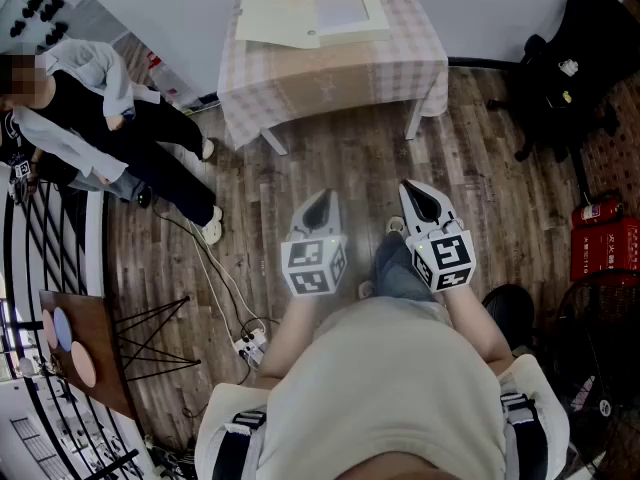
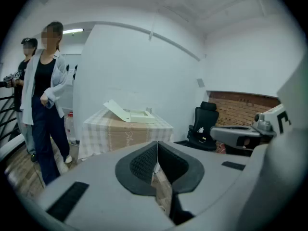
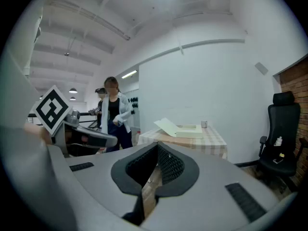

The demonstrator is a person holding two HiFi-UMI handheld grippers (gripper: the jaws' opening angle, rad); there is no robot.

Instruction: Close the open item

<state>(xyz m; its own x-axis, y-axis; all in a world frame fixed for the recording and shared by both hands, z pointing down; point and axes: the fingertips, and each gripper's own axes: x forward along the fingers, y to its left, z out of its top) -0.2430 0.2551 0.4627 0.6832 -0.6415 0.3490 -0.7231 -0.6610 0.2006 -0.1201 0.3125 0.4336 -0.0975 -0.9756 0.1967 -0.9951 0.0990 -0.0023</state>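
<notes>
A flat cream box [image 1: 347,13] lies open on a table [image 1: 400,63] with a checked cloth, by the far wall; its lid [image 1: 276,20] is folded out to the left. The box shows small and distant in the left gripper view [image 2: 139,115] and the right gripper view [image 3: 186,129]. My left gripper [image 1: 319,202] and right gripper [image 1: 419,192] hang side by side over the wooden floor, well short of the table. Both are shut with nothing between the jaws, as seen close up on the left gripper [image 2: 157,144] and the right gripper [image 3: 157,146].
Two people [image 1: 95,118] stand at the left near a black railing [image 1: 40,258]. A black office chair [image 1: 565,68] and a red extinguisher box [image 1: 603,240] are at the right. A power strip [image 1: 249,345] with cables lies on the floor. A small cup [image 3: 204,124] stands on the table.
</notes>
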